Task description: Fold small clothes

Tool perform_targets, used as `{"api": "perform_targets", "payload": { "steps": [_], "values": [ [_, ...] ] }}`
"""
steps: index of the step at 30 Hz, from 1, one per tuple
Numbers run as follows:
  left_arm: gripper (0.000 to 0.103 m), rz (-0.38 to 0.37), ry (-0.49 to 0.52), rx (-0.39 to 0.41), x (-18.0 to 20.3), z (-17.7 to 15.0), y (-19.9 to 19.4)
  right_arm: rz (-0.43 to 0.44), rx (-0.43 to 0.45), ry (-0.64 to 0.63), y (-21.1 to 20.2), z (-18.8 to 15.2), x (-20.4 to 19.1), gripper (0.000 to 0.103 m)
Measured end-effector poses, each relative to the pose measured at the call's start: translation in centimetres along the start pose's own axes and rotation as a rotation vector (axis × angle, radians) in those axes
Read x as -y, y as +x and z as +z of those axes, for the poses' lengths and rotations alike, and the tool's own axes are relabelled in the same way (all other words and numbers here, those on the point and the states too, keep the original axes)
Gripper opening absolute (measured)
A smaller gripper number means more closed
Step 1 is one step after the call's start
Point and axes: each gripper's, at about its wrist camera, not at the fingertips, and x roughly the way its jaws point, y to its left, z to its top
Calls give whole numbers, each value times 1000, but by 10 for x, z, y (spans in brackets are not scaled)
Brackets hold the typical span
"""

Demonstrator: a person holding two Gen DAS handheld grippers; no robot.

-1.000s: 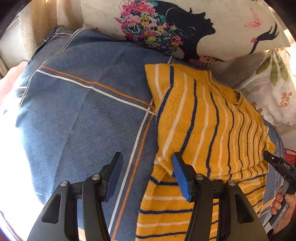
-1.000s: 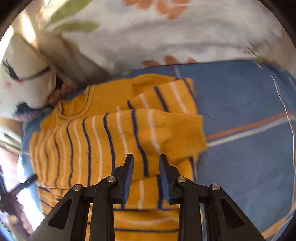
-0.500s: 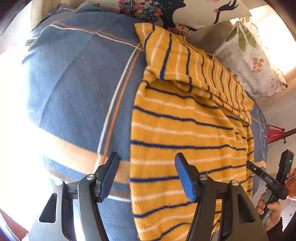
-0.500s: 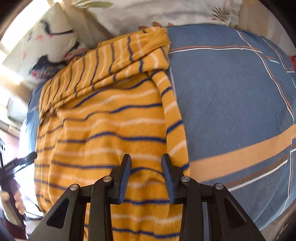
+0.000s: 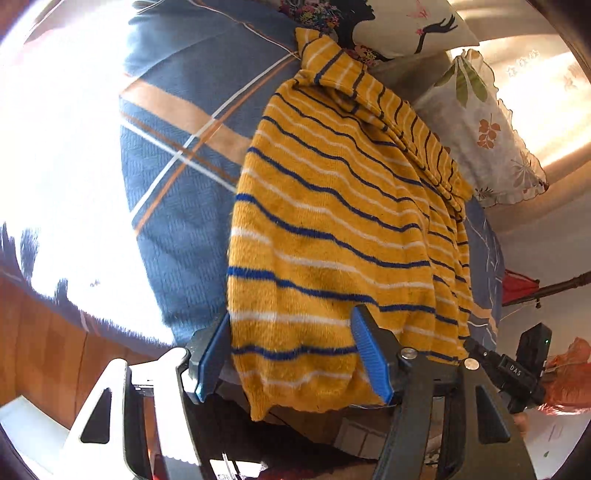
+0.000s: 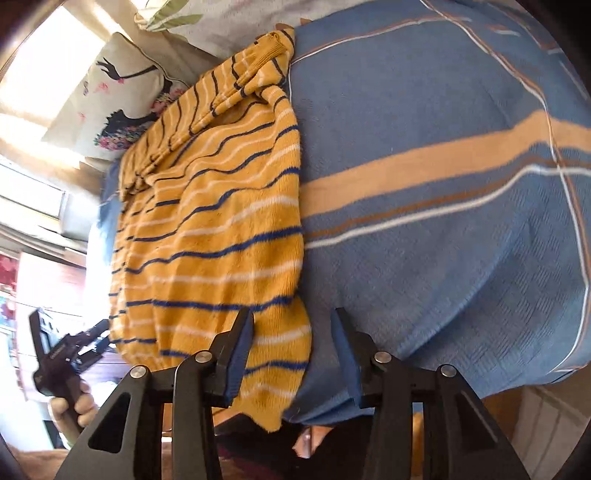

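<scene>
A small yellow sweater [image 5: 332, 229] with blue and white stripes lies lengthwise on the blue bedspread [image 5: 177, 206]. Its sleeves are folded in at the far end and its hem hangs over the bed's near edge. My left gripper [image 5: 291, 354] is open, its blue pads on either side of the hem's left corner. In the right wrist view the sweater [image 6: 214, 229] lies left of centre. My right gripper [image 6: 291, 354] is open around the hem's right corner.
Two printed pillows [image 5: 399, 26] [image 5: 484, 122] lie at the far end of the bed. The bedspread [image 6: 443, 206] has orange and white stripes. Bright sunlight washes out the left side. A wooden floor [image 5: 40, 339] shows below the bed edge.
Both grippers have pulled back from the folded sleeves to the sweater's hem at the bed's near edge. The right gripper's jaws have opened wider.
</scene>
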Motion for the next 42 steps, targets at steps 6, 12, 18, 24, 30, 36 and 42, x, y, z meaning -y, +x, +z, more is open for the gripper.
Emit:
{"api": "perform_targets", "payload": {
  "steps": [6, 12, 18, 24, 30, 36, 42],
  "values": [
    [63, 27, -48, 14, -4, -28, 1, 178, -120, -35, 22, 6, -5, 48],
    [63, -60, -112, -22, -3, -44, 29, 320, -191, -27, 32, 1, -3, 48],
    [13, -86, -154, -10, -1, -48, 17, 352, -273, -89, 49, -5, -15, 48],
    [12, -78, -133, 16, 16, -44, -2, 330, -327, -218, 61, -13, -37, 11],
    [12, -91, -109, 85, 34, -24, -38, 342, -225, -305, 27, 4, -68, 10],
    [12, -133, -59, 171, 56, 38, -65, 458, -68, -305, -12, 72, -103, 9],
    [12, -141, -2, 223, 72, 141, -41, 401, 47, -305, 1, 162, -136, 8]
  ]
}}
